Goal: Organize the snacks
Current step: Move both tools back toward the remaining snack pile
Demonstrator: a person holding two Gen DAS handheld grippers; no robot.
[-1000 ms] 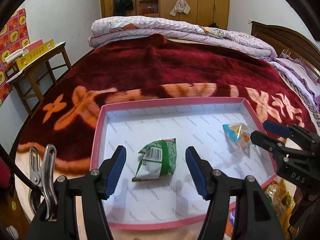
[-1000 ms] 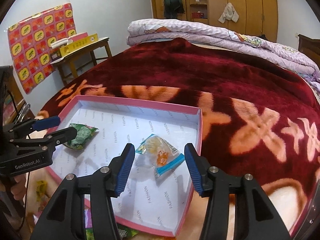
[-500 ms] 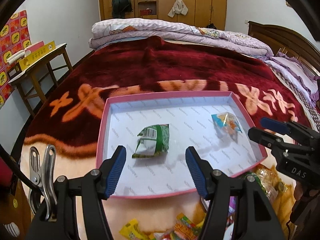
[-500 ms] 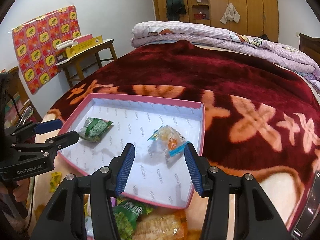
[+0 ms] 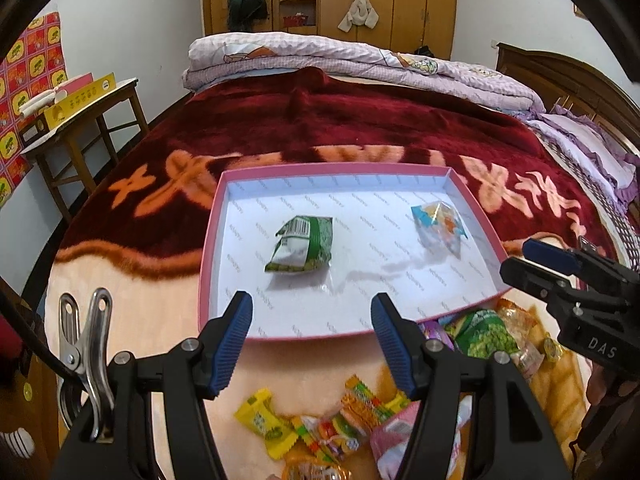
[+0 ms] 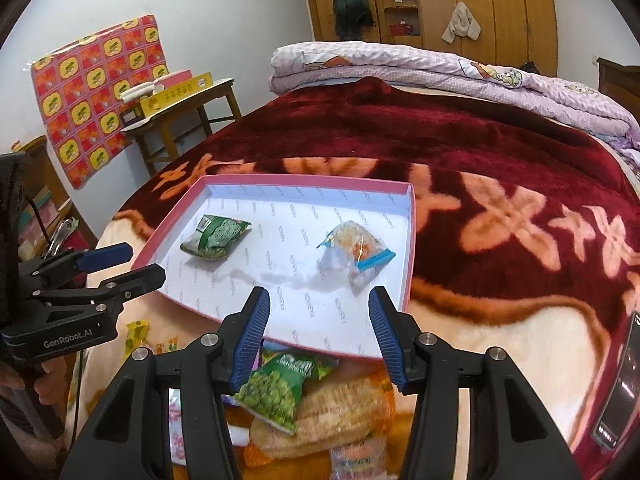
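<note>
A pink-rimmed box lid (image 5: 208, 240) (image 6: 410, 240) with a white inside lies on the bed. In it rest a green snack packet (image 5: 302, 250) (image 6: 216, 236) and a clear packet with blue edges (image 5: 440, 226) (image 6: 356, 250). My left gripper (image 5: 312, 344) (image 6: 120, 264) is open and empty over the lid's near edge. My right gripper (image 6: 318, 336) (image 5: 532, 260) is open and empty too, above the lid's near right corner. Loose snacks lie in front of the lid: a green pea packet (image 6: 280, 388) (image 5: 482, 334), yellow and striped candies (image 5: 320, 424), a pink packet (image 5: 396, 436).
The bed carries a dark red blanket (image 5: 360, 128) with orange flowers and folded quilts (image 5: 360, 60) at the far end. A wooden side table (image 5: 80, 120) stands to the left. A phone (image 6: 620, 384) lies at the right edge. A metal clip (image 5: 84, 344) hangs by my left gripper.
Both grippers have drawn back from the lid toward the near edge of the bed. The two packets now sit farther off, and the pile of loose snacks has come into view below.
</note>
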